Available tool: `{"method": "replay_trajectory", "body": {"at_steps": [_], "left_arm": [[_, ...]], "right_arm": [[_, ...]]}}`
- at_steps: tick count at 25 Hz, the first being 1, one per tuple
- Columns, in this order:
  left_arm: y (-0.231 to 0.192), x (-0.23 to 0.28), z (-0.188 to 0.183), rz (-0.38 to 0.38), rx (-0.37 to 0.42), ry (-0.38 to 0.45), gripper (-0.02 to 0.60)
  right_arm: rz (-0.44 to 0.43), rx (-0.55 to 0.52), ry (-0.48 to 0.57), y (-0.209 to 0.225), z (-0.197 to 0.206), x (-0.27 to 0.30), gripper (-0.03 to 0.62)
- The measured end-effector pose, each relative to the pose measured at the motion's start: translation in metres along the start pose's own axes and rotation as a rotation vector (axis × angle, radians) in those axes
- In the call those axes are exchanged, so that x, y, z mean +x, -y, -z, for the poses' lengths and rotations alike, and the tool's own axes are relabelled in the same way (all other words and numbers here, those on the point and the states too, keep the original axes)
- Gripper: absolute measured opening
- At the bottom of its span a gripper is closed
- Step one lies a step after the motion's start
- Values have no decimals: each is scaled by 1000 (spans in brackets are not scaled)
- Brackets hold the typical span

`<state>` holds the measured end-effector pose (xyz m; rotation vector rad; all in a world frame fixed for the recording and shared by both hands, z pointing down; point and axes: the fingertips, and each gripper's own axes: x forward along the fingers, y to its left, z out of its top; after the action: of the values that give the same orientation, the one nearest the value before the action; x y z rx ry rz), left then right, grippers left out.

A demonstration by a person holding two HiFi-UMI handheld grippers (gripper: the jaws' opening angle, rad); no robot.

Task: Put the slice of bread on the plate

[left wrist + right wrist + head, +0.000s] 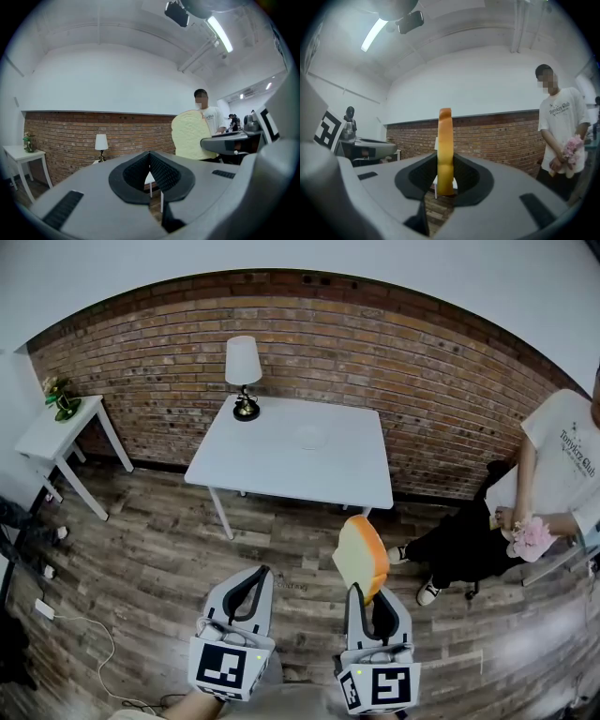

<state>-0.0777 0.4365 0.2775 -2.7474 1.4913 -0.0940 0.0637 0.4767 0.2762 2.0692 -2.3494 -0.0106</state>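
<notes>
My right gripper (pixel 367 596) is shut on a slice of bread (pixel 362 556) with an orange crust, held upright on edge above the wooden floor. In the right gripper view the slice (pixel 445 140) stands edge-on between the pads of that gripper (pixel 445 182). The left gripper (pixel 260 574) is beside it on the left, jaws together, holding nothing. In the left gripper view the pads of the left gripper (pixel 150 169) meet, and the pale face of the bread (pixel 190 136) shows at the right. A pale plate (pixel 310 437) lies on the white table (pixel 272 470) ahead, well beyond both grippers.
A white lamp (pixel 243 371) stands at the table's far left corner. A brick wall runs behind it. A person (pixel 553 474) in a white shirt is at the right. A small white side table (pixel 56 432) with a plant is at the left. A cable (pixel 84 624) lies on the floor.
</notes>
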Motion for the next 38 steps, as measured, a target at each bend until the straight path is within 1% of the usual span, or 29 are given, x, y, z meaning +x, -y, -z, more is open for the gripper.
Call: {"method": "replay_trajectory", "body": {"at_steps": [8, 16, 20, 24, 27, 29, 38], "left_arm": [[-4, 30, -1, 17, 10, 15, 9], [-22, 83, 2, 53, 13, 34, 9], [-37, 124, 5, 78, 18, 50, 9], [-72, 176, 5, 81, -2, 44, 8], [-95, 217, -1, 89, 9, 42, 8], [-107, 240, -3, 99, 15, 35, 9], [-151, 318, -1, 123, -6, -9, 9]], "right_arm": [[16, -8, 9, 16, 1, 22, 97], [40, -27, 31, 29, 2, 68, 97], [50, -39, 32, 36, 7, 111, 97], [56, -46, 33, 45, 2, 170, 97], [59, -58, 29, 53, -4, 213, 98], [66, -47, 23, 59, -5, 238, 97], [80, -34, -20, 75, -5, 323, 97]]}}
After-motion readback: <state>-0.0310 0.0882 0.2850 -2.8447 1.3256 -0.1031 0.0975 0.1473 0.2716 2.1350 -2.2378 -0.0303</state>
